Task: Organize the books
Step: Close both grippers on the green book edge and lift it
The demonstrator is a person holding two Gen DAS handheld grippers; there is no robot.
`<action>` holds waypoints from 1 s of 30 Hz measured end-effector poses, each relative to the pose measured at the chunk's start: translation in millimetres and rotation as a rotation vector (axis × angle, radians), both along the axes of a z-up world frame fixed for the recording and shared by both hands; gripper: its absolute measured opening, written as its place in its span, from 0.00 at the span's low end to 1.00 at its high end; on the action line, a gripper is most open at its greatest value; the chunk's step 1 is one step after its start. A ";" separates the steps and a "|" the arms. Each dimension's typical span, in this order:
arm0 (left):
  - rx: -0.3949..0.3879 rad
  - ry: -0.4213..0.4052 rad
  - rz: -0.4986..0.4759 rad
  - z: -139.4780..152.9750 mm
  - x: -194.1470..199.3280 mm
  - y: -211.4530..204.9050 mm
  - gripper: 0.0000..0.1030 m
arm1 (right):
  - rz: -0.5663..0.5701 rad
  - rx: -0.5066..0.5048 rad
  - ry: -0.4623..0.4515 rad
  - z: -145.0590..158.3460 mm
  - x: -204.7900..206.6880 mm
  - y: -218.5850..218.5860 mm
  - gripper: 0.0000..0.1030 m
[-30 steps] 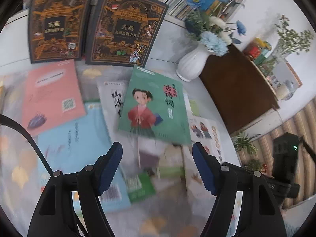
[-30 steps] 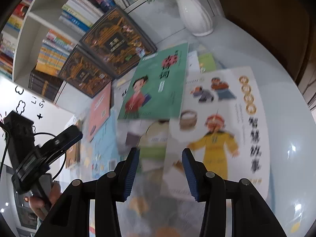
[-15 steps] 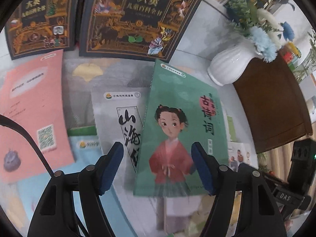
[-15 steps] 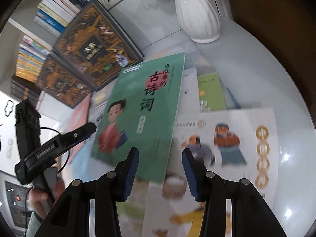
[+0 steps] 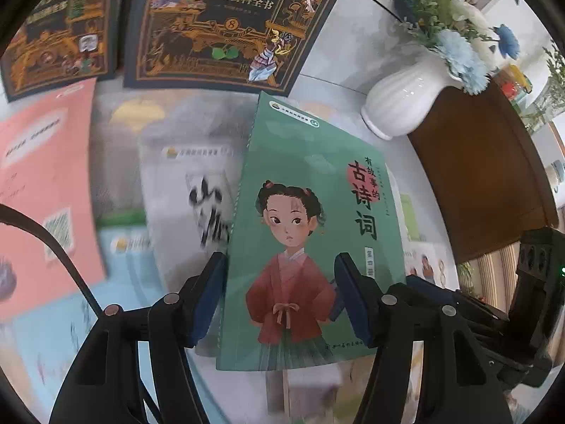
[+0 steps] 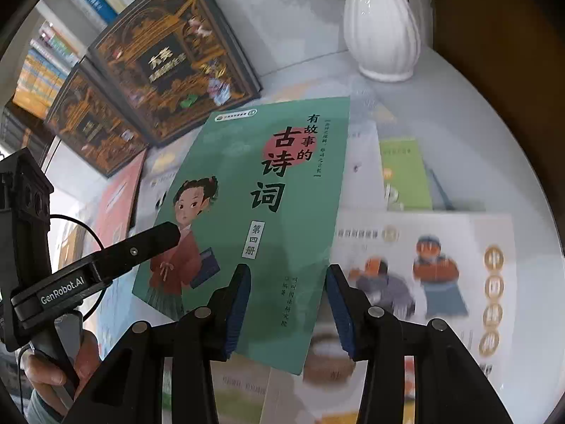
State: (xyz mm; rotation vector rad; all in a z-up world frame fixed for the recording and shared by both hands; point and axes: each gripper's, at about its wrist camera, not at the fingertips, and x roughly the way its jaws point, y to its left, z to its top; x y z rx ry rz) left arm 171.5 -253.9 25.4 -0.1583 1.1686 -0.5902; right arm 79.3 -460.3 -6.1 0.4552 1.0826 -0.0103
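Your left gripper (image 5: 280, 300) hung over the green book (image 5: 310, 233), which lay on top of the scattered books on the pale surface (image 5: 335, 81); its fingers were apart and closing, the cover showing between them, not yet pinched. Your right gripper (image 6: 287, 309) stood with fingers apart above the same book's near right edge. It looked like a thin, light, floppy paperback with a slick cover; I judged a grip at an edge, near the spine, would hold best.

A white ribbed vase (image 5: 399, 102) of blue flowers (image 5: 459, 53) stands beside a brown cabinet (image 5: 487, 173).
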 end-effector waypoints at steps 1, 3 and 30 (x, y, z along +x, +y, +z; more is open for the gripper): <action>-0.016 0.008 0.003 2.5 -9.9 5.9 0.58 | 0.008 0.009 0.004 2.3 -7.0 1.6 0.43; -0.043 0.018 0.011 6.8 -31.2 18.1 0.58 | 0.026 0.021 0.019 6.3 -20.1 6.9 0.43; -0.072 0.152 0.263 -38.0 -271.7 145.5 0.54 | 0.402 -0.065 0.137 -8.0 -209.2 110.2 0.22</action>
